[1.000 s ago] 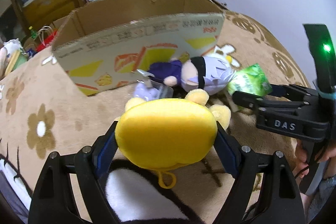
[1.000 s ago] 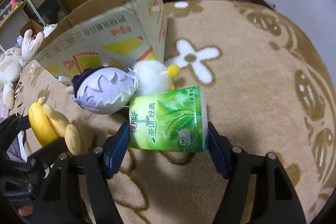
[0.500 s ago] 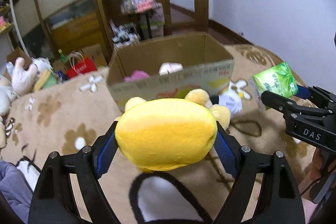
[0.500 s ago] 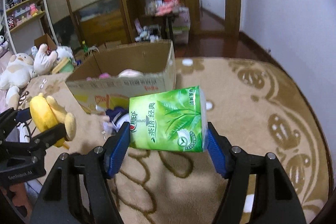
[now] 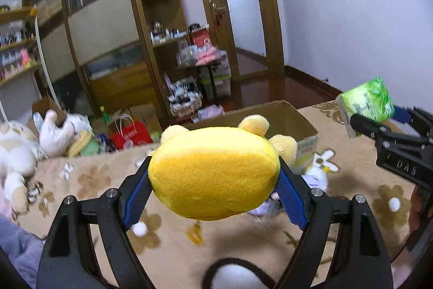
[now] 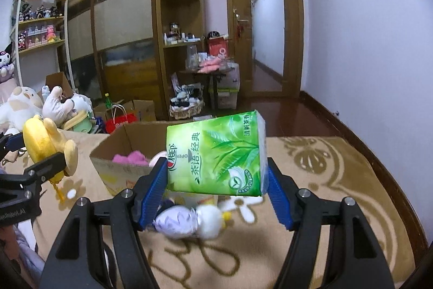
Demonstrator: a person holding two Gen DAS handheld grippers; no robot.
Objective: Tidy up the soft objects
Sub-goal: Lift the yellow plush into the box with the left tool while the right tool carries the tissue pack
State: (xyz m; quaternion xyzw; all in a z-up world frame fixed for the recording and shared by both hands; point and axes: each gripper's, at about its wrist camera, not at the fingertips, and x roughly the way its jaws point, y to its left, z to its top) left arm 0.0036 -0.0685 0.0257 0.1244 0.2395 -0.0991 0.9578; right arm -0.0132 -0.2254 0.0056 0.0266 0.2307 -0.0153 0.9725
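Observation:
My left gripper (image 5: 213,180) is shut on a yellow plush toy (image 5: 213,172) and holds it high above the rug; it also shows in the right wrist view (image 6: 46,142). My right gripper (image 6: 216,178) is shut on a green tissue pack (image 6: 216,156), also held high; it shows in the left wrist view (image 5: 365,104). An open cardboard box (image 6: 119,169) stands on the rug ahead, with a pink soft item (image 6: 130,157) inside. A purple-haired doll (image 6: 176,221) and a white plush (image 6: 209,220) lie on the rug in front of the box.
A beige patterned rug (image 6: 311,175) covers the surface. Several plush toys (image 6: 24,104) are piled at the left. Wooden shelves and a cabinet (image 6: 176,18) stand behind the box, with a red bag (image 5: 130,134) and clutter on the floor.
Both grippers have risen and tilted up with their loads. The box, doll and rug now sit lower and farther in both views, and the room behind shows.

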